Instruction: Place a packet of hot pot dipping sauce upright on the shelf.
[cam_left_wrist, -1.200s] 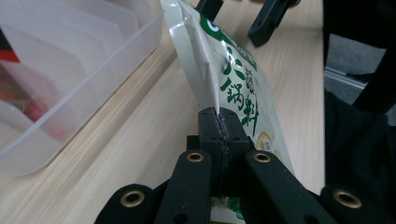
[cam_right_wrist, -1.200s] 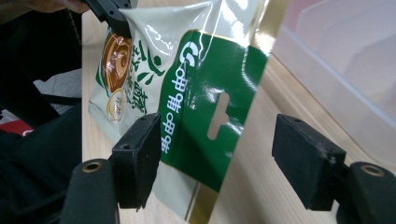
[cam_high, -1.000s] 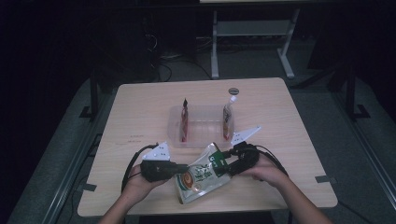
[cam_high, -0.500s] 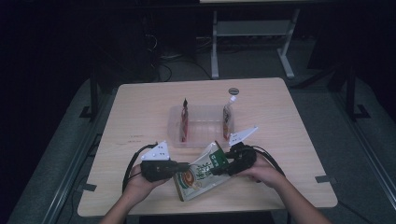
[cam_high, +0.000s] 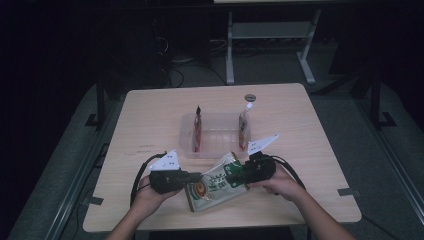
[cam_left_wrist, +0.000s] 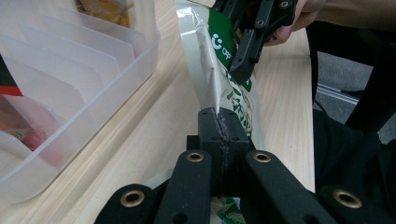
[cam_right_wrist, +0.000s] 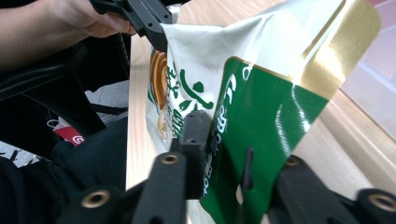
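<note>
At lower centre, a pouch (cam_high: 216, 181) is clamped by the left gripper (cam_high: 192, 177) and right gripper (cam_high: 235, 176). Being thin, limp and glossy, it is best gripped at its sealed edges.

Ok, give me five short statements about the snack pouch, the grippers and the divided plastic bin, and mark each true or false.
1. Both grippers hold the green, white and gold foil snack pouch. True.
2. The left gripper has its jaws open. False: they are shut on the pouch's edge.
3. The clear plastic divided bin holds two upright packets. True.
4. The pouch sits inside the bin. False: it is in front of the bin.
5. The right gripper grips the pouch's green part. True.
</note>
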